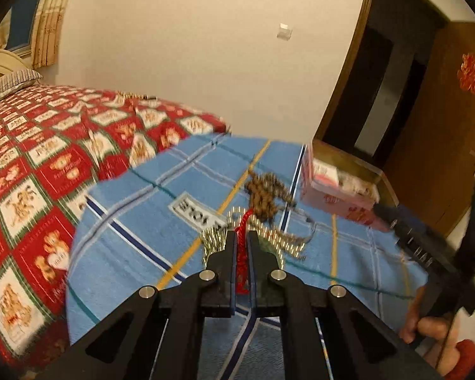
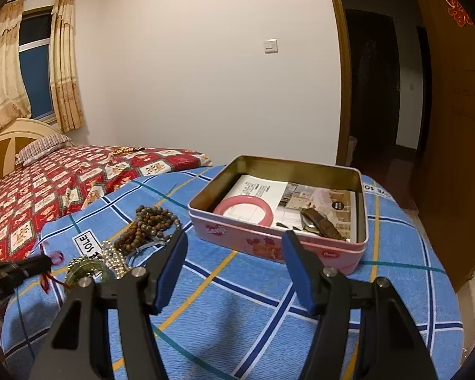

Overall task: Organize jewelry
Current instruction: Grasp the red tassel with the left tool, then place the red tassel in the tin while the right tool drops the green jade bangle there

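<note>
My left gripper (image 1: 242, 237) is shut on a red cord (image 1: 242, 262) that runs between its pads. The cord belongs to a green pendant (image 2: 88, 274) with a gold bead chain (image 2: 114, 255) lying on the blue checked cloth (image 2: 237, 310). Brown bead bracelets (image 2: 152, 221) lie in a heap just beyond it. To the right stands an open pink tin (image 2: 269, 243) holding a pink bangle (image 2: 224, 210), a brown piece (image 2: 319, 224) and a leaflet. My right gripper (image 2: 234, 237) stands open in front of the tin with nothing between its fingers.
A bed with a red patterned quilt (image 2: 63, 183) lies left of the cloth, with a small gold item near its far edge. A wooden door (image 2: 452, 126) and a dark doorway are on the right. A hand (image 1: 427, 329) holds the right gripper's handle.
</note>
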Motion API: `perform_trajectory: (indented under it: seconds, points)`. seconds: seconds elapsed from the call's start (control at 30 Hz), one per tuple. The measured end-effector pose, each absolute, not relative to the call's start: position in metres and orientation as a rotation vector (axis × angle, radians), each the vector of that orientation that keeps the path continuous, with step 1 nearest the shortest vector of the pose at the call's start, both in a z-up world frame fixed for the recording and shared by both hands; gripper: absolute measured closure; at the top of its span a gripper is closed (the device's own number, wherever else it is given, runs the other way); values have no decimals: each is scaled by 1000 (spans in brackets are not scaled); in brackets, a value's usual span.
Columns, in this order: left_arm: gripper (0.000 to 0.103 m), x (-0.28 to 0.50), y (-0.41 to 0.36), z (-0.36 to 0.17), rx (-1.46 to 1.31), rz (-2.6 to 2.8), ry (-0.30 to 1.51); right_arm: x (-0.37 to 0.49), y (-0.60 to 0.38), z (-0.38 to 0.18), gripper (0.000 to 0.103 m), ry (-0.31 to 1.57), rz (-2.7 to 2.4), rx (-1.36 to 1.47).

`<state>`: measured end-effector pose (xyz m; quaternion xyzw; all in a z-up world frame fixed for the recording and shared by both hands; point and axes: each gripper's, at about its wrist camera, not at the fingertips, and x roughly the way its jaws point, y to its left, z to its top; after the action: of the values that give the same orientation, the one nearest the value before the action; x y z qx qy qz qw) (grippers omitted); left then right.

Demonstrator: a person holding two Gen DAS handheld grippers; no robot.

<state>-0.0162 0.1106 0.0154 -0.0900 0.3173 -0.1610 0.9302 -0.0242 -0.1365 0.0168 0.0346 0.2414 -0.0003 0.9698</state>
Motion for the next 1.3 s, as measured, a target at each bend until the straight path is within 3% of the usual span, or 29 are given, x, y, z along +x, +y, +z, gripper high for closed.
perform_trajectory:
  seconds: [0.1,0.23,0.37,0.5,0.73,0.77,0.83,0.9,1.3]
  points:
    - [99,-18,119,28,-189,-325,613,-23,-132,15,38,521,73,115]
    - [99,-21,128,36,-203,-306,586,-21,-111,11,51,572,209,153]
    - [99,-21,133,35,-207,-293,587,-13,-74,4,53,651,348,149]
    - [99,-21,138,36,-207,-284,586,-2,-34,-7,64,730,381,42]
    - [99,-21,148,36,-220,-264,586,20,-13,-29,64,883,315,-37]
    - [99,-21,149,35,-223,-261,587,20,-16,-29,66,879,318,-30]
    - [99,-20,150,35,-226,-260,589,19,-18,-29,87,879,317,-42]
    - [99,-20,150,34,-224,-262,588,21,-25,-28,92,873,331,-17]
    - [99,-16,134,38,-210,-285,588,4,-79,14,93,663,318,177]
